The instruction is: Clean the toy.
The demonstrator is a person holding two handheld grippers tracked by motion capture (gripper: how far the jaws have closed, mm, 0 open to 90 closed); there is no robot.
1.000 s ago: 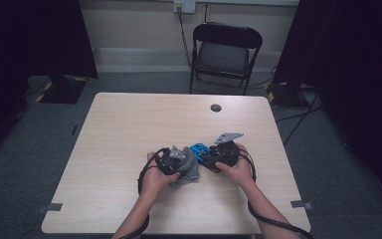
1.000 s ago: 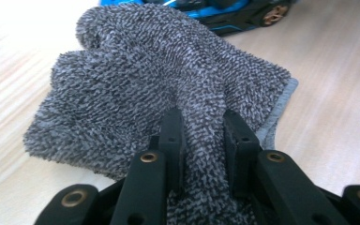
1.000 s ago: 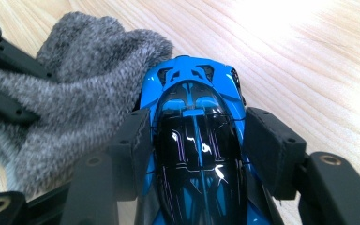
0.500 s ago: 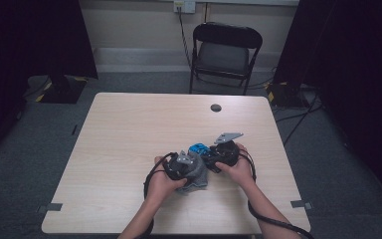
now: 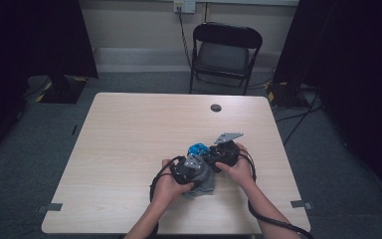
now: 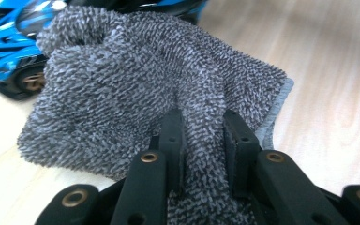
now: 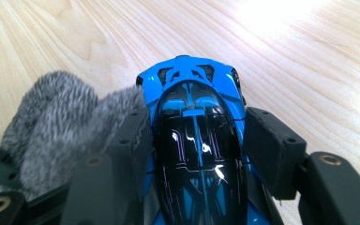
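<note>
Holding the small glossy blue-and-black toy car (image 7: 197, 140) in my right gripper (image 7: 197, 154), left gripper (image 6: 201, 140) pinching the fuzzy grey microfibre cloth (image 6: 136, 93) beside it, near the desk's (image 5: 129, 149) front edge.

In your left gripper view, the glossy blue toy car (image 6: 9, 51) is cut off at the upper left edge, its body hidden behind the grey nubby microfibre cloth (image 6: 136, 89). In your right gripper view, the car's rear runs off the bottom edge.

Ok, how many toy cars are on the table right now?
1. The blue toy car sits between the right gripper jaws, beside the grey cloth. The cloth might hide another.
</note>
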